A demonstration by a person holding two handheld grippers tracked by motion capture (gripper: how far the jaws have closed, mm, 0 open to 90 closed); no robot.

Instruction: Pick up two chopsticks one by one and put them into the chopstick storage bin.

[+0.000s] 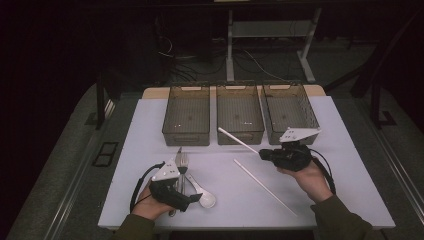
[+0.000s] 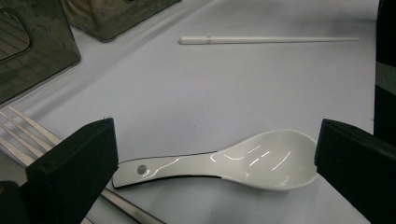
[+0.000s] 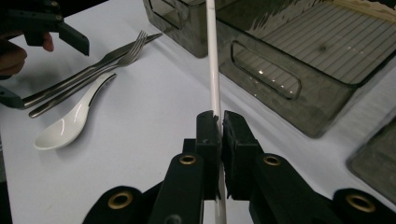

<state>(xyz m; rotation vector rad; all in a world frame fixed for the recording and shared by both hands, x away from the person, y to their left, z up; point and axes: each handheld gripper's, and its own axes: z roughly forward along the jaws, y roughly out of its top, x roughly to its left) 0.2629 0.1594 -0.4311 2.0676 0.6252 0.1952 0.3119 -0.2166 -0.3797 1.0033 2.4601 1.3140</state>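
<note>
Right gripper (image 3: 219, 126) is clamped on a white chopstick (image 3: 212, 60), centre frame: light, stiff, slick, likely to pivot unless pinched mid-length; left gripper (image 2: 215, 158) gapes around the spoon (image 2: 224, 161).

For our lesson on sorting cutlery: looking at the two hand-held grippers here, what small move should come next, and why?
Probably carry the chopstick on over the middle bin and let go. The right hand-held gripper is shut on it, lifted off the table, its far end already pointing over that bin. The left hand-held gripper waits open around the white spoon, and a second chopstick lies on the table.
</note>
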